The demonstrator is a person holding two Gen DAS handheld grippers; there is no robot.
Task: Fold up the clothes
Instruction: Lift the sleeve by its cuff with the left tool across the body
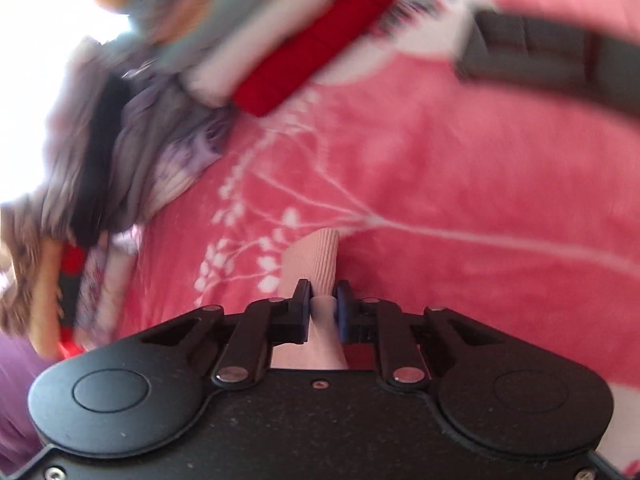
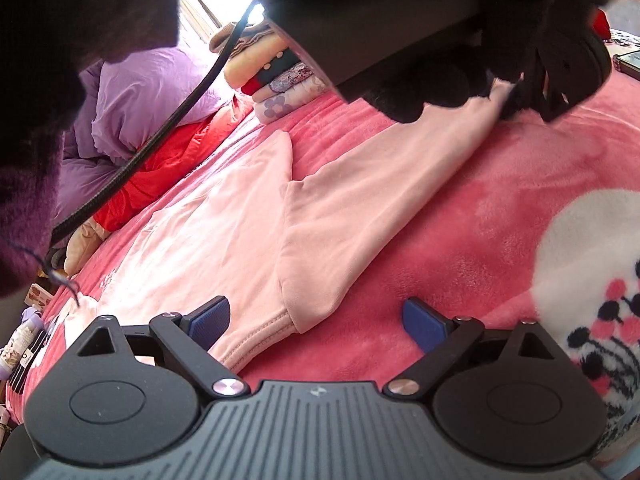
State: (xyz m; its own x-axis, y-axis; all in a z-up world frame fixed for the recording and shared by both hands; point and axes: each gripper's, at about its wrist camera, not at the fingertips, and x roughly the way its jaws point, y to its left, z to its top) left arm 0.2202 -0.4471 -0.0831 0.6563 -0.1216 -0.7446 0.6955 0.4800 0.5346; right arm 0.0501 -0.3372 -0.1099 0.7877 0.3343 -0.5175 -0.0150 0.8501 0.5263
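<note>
Pink fleece blanket (image 2: pixel 460 220) over bed, folded clothes stack (image 2: pixel 276 76) at 11 o'clock. Pale pink top (image 2: pixel 224 220) spread flat mid-frame, sleeve (image 2: pixel 400 168) drawn toward 1 o'clock. Left claw (image 1: pixel 323 300) clenched on ribbed cuff (image 1: pixel 320 256), probably to fold sleeve inward. Right claw (image 2: pixel 316 322) released, straddling neckline at 6 o'clock, likely ready to pin it.

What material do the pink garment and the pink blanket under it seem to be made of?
Pink garment: probably a soft cotton-like knit, matte, with a ribbed cuff and stitched hem. Pink blanket: looks like plush fleece, fuzzy and slightly shiny, with a printed white branch pattern.
</note>
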